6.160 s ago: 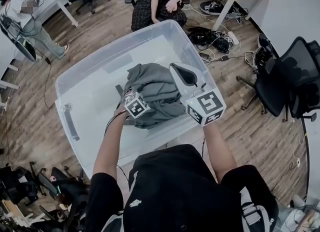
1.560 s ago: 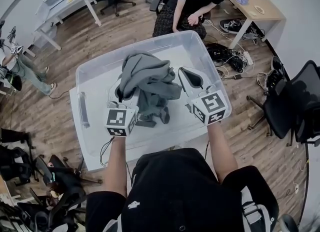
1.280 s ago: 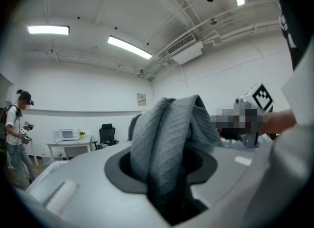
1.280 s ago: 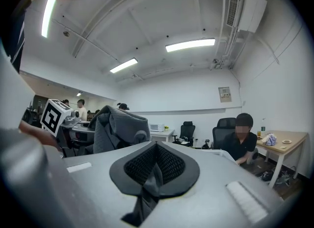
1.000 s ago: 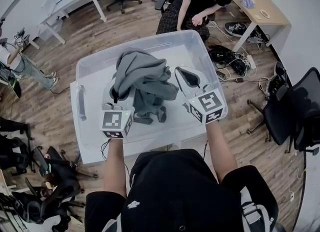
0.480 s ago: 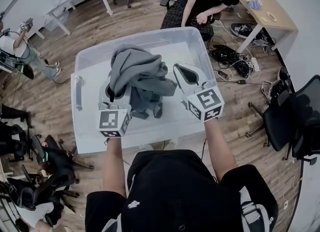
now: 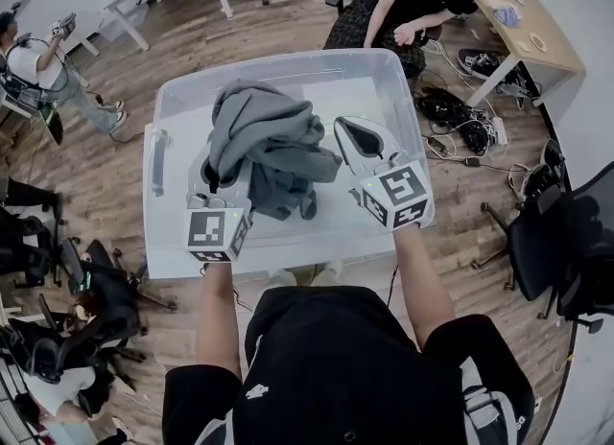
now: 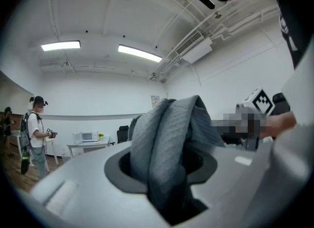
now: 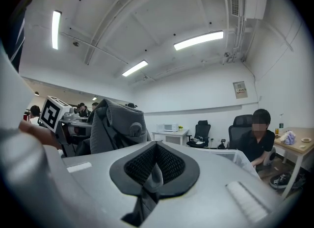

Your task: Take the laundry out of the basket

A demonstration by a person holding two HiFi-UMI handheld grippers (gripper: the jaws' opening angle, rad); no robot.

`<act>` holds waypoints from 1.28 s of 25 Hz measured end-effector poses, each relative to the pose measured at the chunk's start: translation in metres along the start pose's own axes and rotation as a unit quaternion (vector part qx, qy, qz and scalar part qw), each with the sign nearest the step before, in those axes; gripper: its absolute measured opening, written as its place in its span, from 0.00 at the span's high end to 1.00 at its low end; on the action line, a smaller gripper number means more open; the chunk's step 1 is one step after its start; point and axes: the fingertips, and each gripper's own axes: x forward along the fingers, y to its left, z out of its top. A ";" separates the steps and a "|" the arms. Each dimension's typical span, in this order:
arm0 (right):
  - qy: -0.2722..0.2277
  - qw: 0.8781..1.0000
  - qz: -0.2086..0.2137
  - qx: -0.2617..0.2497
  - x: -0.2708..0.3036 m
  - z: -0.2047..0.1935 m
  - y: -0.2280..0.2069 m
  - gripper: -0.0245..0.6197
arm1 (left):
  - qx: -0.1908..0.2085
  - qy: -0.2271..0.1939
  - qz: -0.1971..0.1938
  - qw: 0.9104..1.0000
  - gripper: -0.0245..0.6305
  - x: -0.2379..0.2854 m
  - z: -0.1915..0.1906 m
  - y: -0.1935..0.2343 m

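Grey garment held up over the basket, both arms reaching forward

Both bare forearms stretch out from the person's body side by side, and each gripper points level and away across the clear plastic basket (image 7: 382, 77), its marker cube turned up toward the head camera. The left gripper (image 7: 215, 173) is clamped on the grey garment (image 7: 269, 136): in the left gripper view a thick fold of the ribbed cloth fills the gap between the jaws and rises out of it. The garment hangs bunched above the inside of the basket, draping toward the right gripper (image 7: 351, 134). That gripper hovers just beside the cloth over the right half of the basket, its jaws together, with no part of the garment clearly caught between them
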 end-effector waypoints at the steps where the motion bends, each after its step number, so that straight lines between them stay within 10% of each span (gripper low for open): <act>1: 0.000 1.000 0.000 -0.001 0.000 0.001 0.001 0.96 | 0.000 -0.001 0.000 1.000 0.71 -0.001 0.001 0.001; 32: -0.007 0.998 -0.049 -0.040 -0.027 0.023 0.057 0.96 | -0.005 -0.081 -0.018 0.997 0.70 -0.069 0.029 0.012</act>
